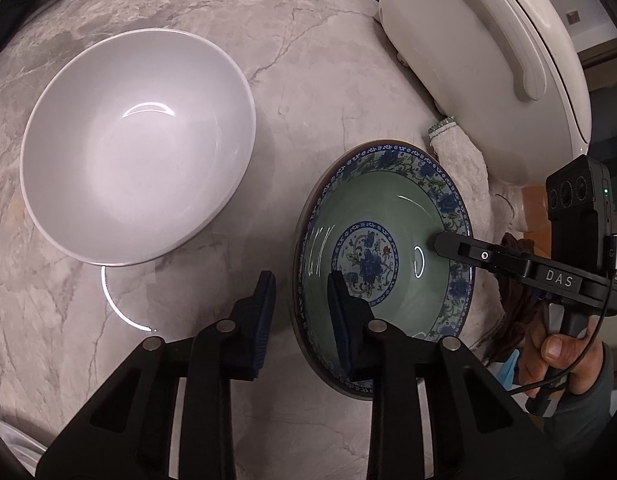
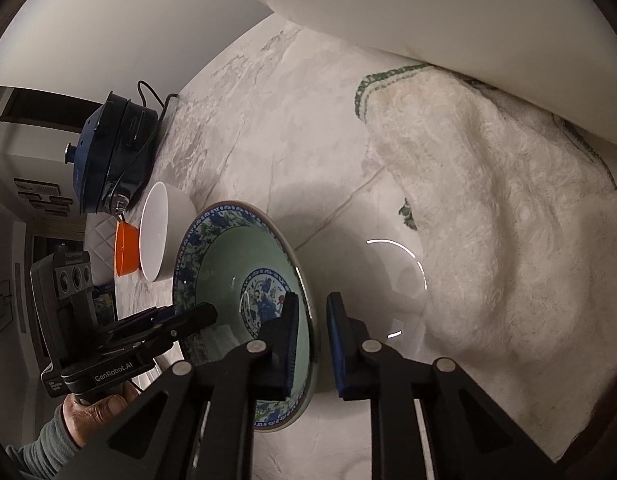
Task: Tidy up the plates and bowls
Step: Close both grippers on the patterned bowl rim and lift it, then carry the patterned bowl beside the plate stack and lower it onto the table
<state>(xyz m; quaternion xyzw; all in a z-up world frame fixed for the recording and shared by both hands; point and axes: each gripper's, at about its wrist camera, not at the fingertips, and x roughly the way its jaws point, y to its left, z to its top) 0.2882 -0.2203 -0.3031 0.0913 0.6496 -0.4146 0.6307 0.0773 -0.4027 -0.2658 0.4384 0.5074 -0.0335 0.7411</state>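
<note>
- The left gripper [image 1: 301, 312] had its two black fingers on each side of the near rim of the round green bowl with blue flowers [image 1: 382, 264], one inside and one outside, and it seemed to be pinching that rim.
- The right gripper [image 2: 313, 344] sat on the far rim of the same bowl the same way, one finger in and one out, and seemed to be closed on it too.
- The flowered bowl was resting on the grey marble table [image 1: 308, 80], so I think the sorting had only just begun (nothing was stacked yet).
- The plain white round bowl [image 1: 138, 144] sat empty just beside the flowered one, not touching it, and still needed a place.
- A fluffy white towel with green edging [image 2: 488, 220] lay close to the flowered bowl and could snag it.
- Farther off were a small orange plastic bowl [image 2: 126, 250], a big white cooker with a handle [image 1: 488, 60] and a dark blue pot with a cord [image 2: 112, 152].
</note>
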